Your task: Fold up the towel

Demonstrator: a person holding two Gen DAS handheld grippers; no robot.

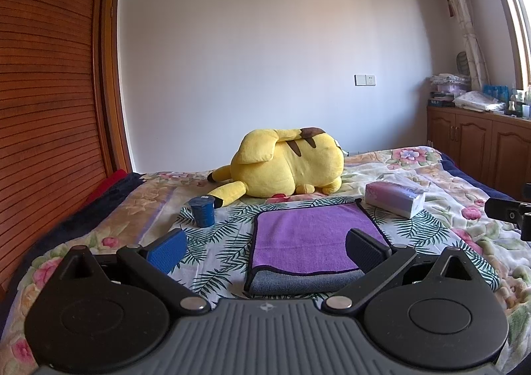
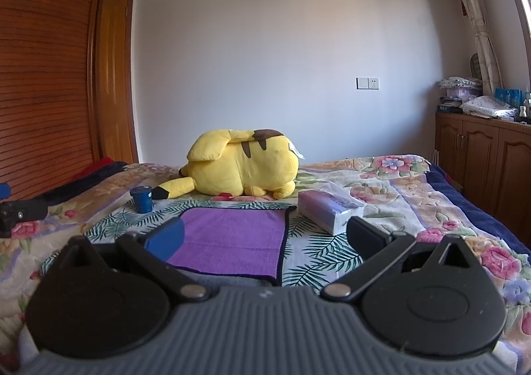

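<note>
A purple towel point(image 1: 308, 235) with a dark hem and a grey underside lies folded flat on the leaf-patterned sheet on the bed; it also shows in the right wrist view point(image 2: 232, 238). My left gripper point(image 1: 265, 248) is open and empty, its fingers spread over the towel's near edge, held above it. My right gripper point(image 2: 265, 238) is open and empty, held above the towel's near right corner. Part of the right gripper shows at the right edge of the left wrist view point(image 1: 511, 214).
A yellow plush toy point(image 1: 285, 164) lies behind the towel. A blue cup point(image 1: 202, 210) stands to its left. A tissue box point(image 1: 395, 197) lies to its right. A wooden wardrobe point(image 1: 49, 92) is on the left, cabinets point(image 1: 481, 145) on the right.
</note>
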